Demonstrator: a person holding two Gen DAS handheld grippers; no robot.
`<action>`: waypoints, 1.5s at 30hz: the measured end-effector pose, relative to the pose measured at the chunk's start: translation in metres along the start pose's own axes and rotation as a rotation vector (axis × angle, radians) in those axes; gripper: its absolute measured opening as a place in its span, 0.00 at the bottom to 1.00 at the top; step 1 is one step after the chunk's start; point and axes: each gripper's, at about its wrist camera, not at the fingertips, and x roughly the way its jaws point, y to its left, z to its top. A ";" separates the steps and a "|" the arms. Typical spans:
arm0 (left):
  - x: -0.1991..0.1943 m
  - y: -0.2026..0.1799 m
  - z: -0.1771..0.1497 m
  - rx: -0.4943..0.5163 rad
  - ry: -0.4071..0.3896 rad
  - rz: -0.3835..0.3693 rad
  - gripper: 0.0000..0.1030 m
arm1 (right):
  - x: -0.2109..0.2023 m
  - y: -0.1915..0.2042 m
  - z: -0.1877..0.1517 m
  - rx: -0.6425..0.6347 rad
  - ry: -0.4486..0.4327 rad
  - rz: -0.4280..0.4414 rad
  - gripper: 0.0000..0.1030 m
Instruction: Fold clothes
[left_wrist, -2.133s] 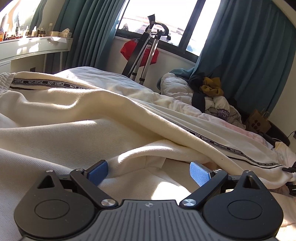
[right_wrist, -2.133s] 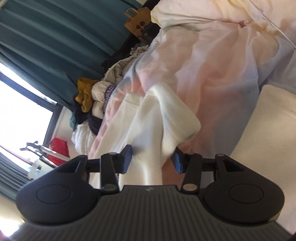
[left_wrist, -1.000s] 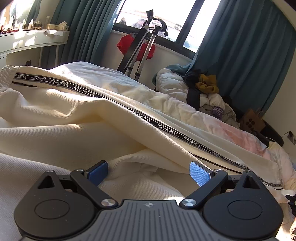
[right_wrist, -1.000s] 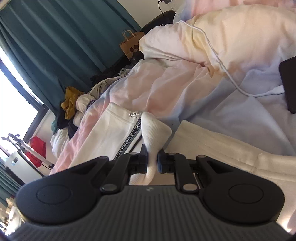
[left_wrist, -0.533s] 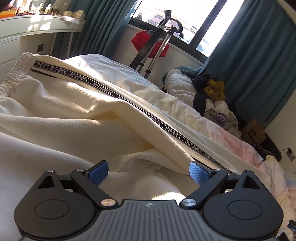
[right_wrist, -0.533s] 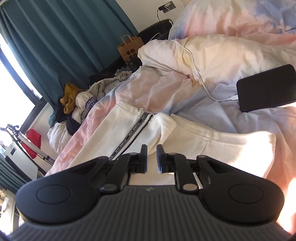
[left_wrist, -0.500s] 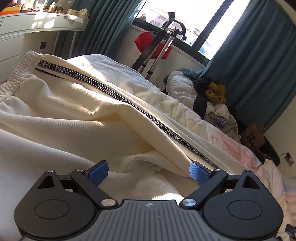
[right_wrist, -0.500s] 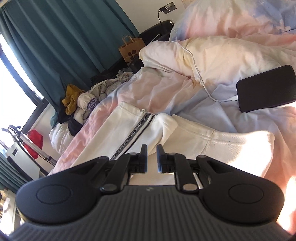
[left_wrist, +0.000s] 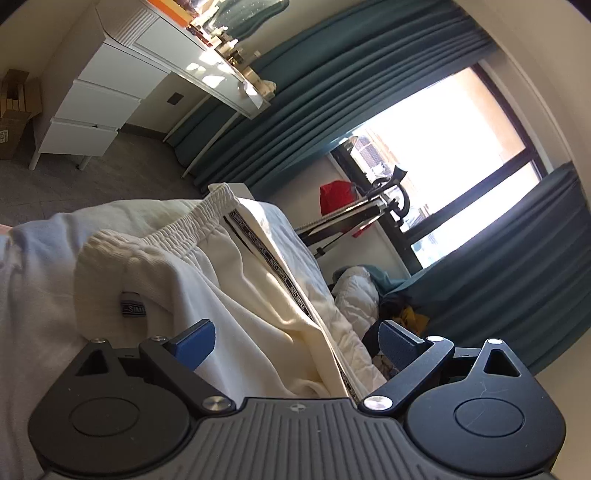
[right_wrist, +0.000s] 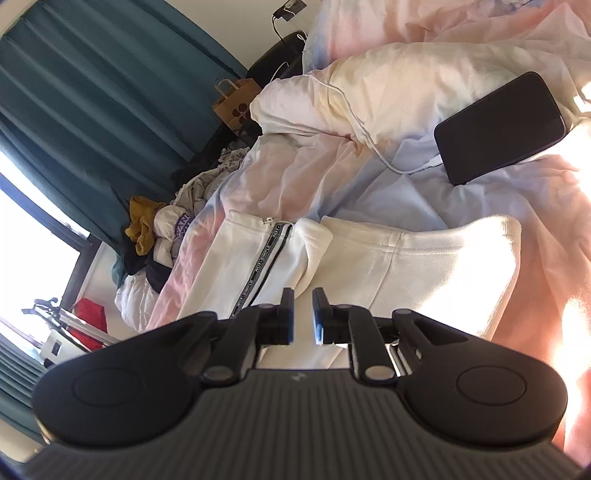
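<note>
Cream sweatpants (left_wrist: 258, 314) with a black lettered side stripe lie on the bed. Their elastic waistband (left_wrist: 192, 218) shows at the upper left in the left wrist view. My left gripper (left_wrist: 295, 343) is open, its blue pads spread over the cloth, holding nothing. In the right wrist view the sweatpants' leg ends (right_wrist: 424, 266) lie folded over on the pastel duvet (right_wrist: 314, 177). My right gripper (right_wrist: 303, 314) is nearly closed with a narrow gap, and nothing shows between the jaws, just above the cloth.
A black phone (right_wrist: 502, 125) on a white cable (right_wrist: 354, 122) lies on the duvet at right. A clothes pile (right_wrist: 159, 229) and paper bag (right_wrist: 236, 107) sit by teal curtains. A white dresser (left_wrist: 103, 96) and a stand with a red item (left_wrist: 340, 199) stand by the window.
My right gripper closed on the leg end, carried it over, then let it drop; it is now empty. My left gripper stayed open and rolled sideways toward the waistband.
</note>
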 end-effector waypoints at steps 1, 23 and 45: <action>-0.004 0.003 0.002 -0.022 -0.011 0.005 0.93 | -0.002 -0.001 0.001 0.001 -0.006 0.001 0.14; 0.047 0.066 0.021 -0.243 0.113 0.133 0.91 | -0.044 -0.085 0.012 0.313 -0.159 -0.239 0.65; 0.047 0.066 0.007 -0.250 0.015 0.161 0.19 | 0.008 -0.091 -0.001 0.477 -0.012 -0.091 0.09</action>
